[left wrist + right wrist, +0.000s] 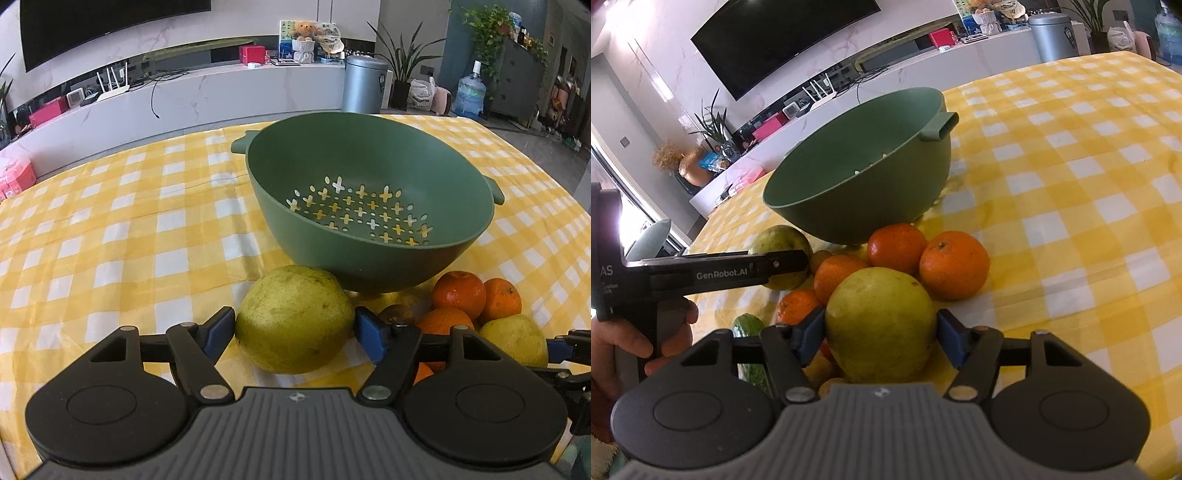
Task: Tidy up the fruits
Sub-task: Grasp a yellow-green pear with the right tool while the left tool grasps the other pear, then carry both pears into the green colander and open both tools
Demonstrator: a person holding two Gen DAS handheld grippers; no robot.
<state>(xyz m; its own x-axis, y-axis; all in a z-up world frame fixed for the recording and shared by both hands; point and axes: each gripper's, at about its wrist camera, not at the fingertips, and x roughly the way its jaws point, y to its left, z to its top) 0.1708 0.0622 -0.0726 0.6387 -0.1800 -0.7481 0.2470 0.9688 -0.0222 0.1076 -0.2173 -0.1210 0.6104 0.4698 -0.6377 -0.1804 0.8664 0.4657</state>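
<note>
My left gripper point(294, 326) is shut on a yellow-green pear point(293, 319) that rests on the yellow checked cloth, just in front of the green colander bowl point(280, 221). My right gripper point(881, 330) is shut on a second pear point(881, 325), which also shows at the right in the left wrist view point(515, 338). Several oranges point(460, 293) lie between the pears and the bowl point(905, 177). The left gripper's side and its pear point(781, 240) show at the left of the right wrist view. The bowl is empty.
A brown kiwi point(397, 314) lies beside the oranges point(955, 264). A green cucumber point(750, 325) and small brown fruits point(820, 369) lie under my right gripper. The checked cloth point(110, 240) covers the whole table. A TV console stands beyond the far edge.
</note>
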